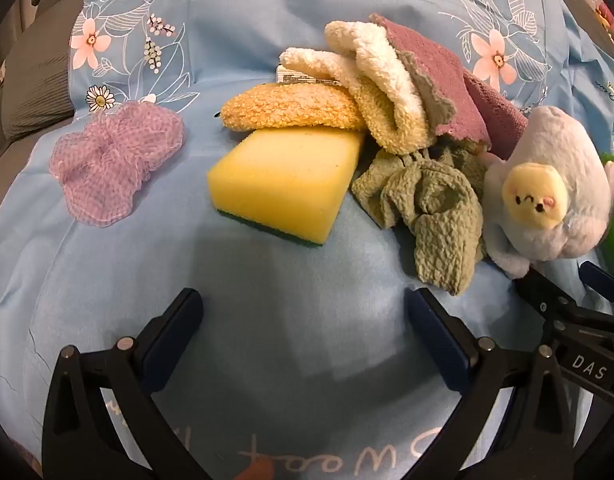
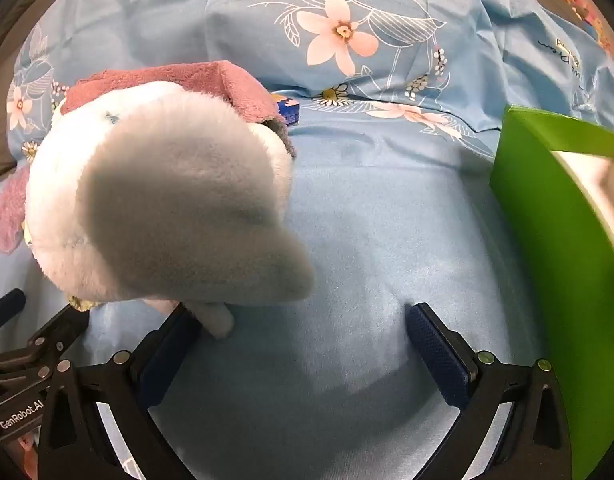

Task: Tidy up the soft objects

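Left wrist view shows your left gripper [image 1: 303,336] spread as wide as it goes and holding nothing, hanging over bare blue bedsheet [image 1: 267,8] just short of the pile. Ahead of it lies the yellow sponge [image 1: 283,176], with the orange fuzzy sock [image 1: 291,108] touching its far edge, the cream sock [image 1: 379,80] and mauve towel [image 1: 439,80] heaped behind, and the crumpled green cloth [image 1: 427,204] to its right. A purple mesh bath pouf [image 1: 115,164] sits apart on the left.

Your right gripper [image 2: 303,340] is equally wide and empty, though the plush toy [image 2: 163,208] crowds its left finger; one small plush limb seems to touch that pad, but the fisheye makes this hard to judge. Nothing is sorted yet, so you are at the first pick.

I'd judge the plush the natural start: it lies nearest the green box [image 2: 555,240] on your right. You need to shift left and close around its body, not that limb.

Open sheet between plush and box gives you a free carrying lane. Mind the box's near wall, and your left gripper close beside your right.
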{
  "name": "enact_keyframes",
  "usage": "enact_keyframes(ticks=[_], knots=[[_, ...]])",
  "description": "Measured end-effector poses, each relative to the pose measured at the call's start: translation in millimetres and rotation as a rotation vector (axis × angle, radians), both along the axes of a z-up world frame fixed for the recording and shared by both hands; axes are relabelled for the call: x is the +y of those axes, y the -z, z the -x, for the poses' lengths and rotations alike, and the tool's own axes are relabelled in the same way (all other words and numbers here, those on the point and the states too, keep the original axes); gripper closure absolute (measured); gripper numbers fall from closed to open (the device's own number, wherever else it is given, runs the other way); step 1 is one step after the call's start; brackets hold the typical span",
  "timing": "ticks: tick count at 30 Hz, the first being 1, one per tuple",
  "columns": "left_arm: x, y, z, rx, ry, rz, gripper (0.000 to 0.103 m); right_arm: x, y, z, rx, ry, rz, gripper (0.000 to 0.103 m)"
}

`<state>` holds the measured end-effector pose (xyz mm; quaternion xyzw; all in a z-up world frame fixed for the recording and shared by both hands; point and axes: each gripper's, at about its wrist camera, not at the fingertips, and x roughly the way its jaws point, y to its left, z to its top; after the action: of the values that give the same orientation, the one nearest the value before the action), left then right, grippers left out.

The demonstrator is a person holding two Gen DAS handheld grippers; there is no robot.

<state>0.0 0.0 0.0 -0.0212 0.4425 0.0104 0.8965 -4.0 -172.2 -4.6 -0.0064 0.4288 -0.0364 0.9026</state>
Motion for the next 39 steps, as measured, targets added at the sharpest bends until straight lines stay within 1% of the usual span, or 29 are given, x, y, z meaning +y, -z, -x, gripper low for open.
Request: enact_keyframes(ticks=[2, 14, 15, 39], knots=[[-0.2, -0.2, 0.3, -0.015, 0.0, -0.002, 0.001, -1.3, -1.0, 0.2, -0.003, -0.001, -0.009, 0.0], [-1.3, -0.2, -0.3, -0.006, 0.0, 0.007, 0.001, -10.2, -4.1, 1.3, -0.007, 0.001, -0.006, 0.0], [-1.5, -0.2, -0.4, -0.005, 0.0, 0.007, 0.001, -2.1, 0.4, -0.4, -0.001, 0.0, 0.003, 0.0], [-0.4, -2.1, 1.4, -0.006, 0.001, -0.002, 0.001, -1.4, 0.3, -0.8, 0.001, 0.001, 0.005, 0.0]])
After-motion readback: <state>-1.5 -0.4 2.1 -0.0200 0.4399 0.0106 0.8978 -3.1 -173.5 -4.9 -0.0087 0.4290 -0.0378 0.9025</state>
